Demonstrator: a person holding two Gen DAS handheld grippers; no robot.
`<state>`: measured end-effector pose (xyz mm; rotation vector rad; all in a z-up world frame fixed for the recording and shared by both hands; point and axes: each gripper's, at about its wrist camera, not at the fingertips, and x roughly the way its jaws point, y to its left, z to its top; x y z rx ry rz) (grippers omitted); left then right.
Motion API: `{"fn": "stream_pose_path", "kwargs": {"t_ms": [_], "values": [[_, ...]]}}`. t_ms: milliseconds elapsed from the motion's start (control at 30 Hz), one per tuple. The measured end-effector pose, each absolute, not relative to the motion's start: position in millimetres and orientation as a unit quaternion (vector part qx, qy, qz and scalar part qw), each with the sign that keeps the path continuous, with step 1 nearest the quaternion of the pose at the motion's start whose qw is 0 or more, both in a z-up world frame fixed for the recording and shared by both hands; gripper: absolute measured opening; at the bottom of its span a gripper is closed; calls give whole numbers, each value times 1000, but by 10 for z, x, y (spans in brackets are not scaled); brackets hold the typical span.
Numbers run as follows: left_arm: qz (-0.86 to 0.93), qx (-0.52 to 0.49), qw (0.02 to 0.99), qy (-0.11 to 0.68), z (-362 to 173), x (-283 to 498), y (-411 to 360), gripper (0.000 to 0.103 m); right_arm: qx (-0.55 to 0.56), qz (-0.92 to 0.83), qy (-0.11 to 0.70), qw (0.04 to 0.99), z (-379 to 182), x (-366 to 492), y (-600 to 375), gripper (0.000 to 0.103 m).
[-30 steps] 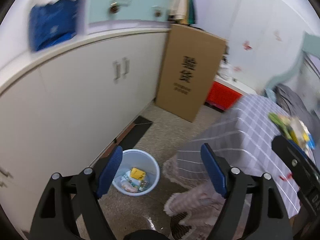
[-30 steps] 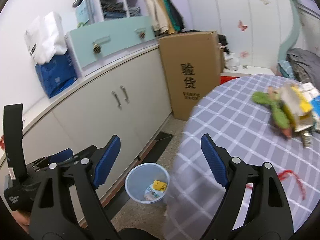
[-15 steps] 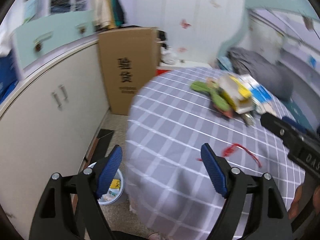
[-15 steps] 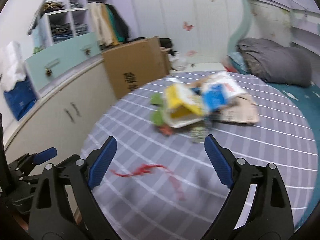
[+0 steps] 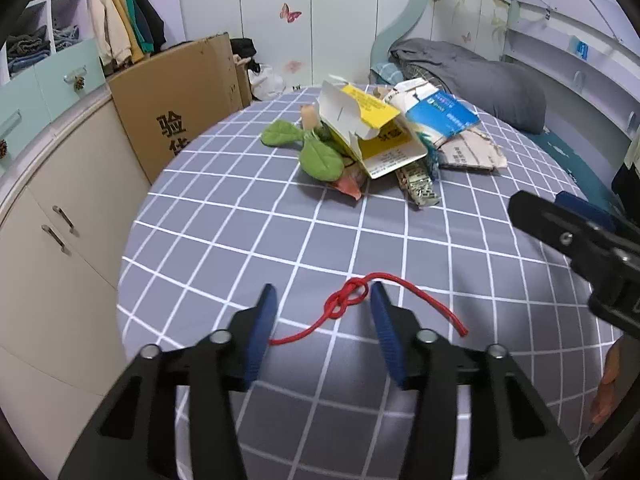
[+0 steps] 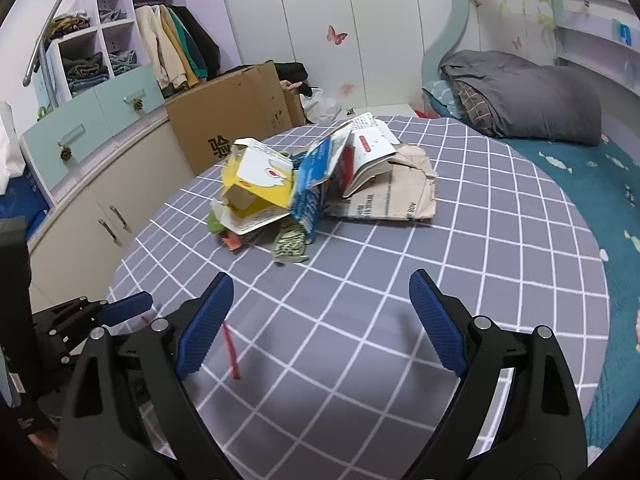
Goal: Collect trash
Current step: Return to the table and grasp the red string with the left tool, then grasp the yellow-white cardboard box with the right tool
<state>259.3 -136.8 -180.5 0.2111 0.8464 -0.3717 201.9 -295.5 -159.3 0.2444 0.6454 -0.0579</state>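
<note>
The left gripper [image 5: 322,308] hangs low over the surface [image 5: 224,240], a round table under a grey checked cloth, and its jaws have just been closing; they now stand about half open, with the knot of the red string [image 5: 347,300] between the blue pads [image 5: 264,328]. The pads are not pressing on the string, which lies flat on the cloth, one end going out to the right, the other under the left pad. The right gripper [image 6: 320,320] is beside it to the right, jaws wide open and holding nothing, above bare cloth. In the right wrist view one end of the string [image 6: 231,350] shows near its left pad. Further away, near the middle of the surface, lies the trash pile: a yellow box [image 5: 372,128] torn open, a blue carton [image 5: 444,114], a flat cardboard piece [image 6: 394,196], green leaves [image 5: 320,158] and a crumpled wrapper [image 5: 418,186], all touching each other. Behind the surface stand a cardboard box [image 5: 180,116] and a bed with a grey blanket [image 6: 528,96].
</note>
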Motion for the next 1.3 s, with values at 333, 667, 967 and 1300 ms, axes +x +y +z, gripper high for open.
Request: {"fn": "stream_pose_path", "kwargs": {"t_ms": [333,667,967,1300], "values": [[-150,55,903,398,-1801,2793,-1128,5,39,-24,300,953,-1430,2247,-2697,88],[-90,-4,929,358,-1455,2968,-496,5,-177,-65,304,934,-1465,2814,-2127,76],[-86,-15,929,359,-1456,2965,-209,5,-239,-74,322,913,-1665,3156,-2004,22],[-76,-45,935,344,-1367,2907,202,5,-141,-3,284,948,-1201,2860,-1921,4]]}}
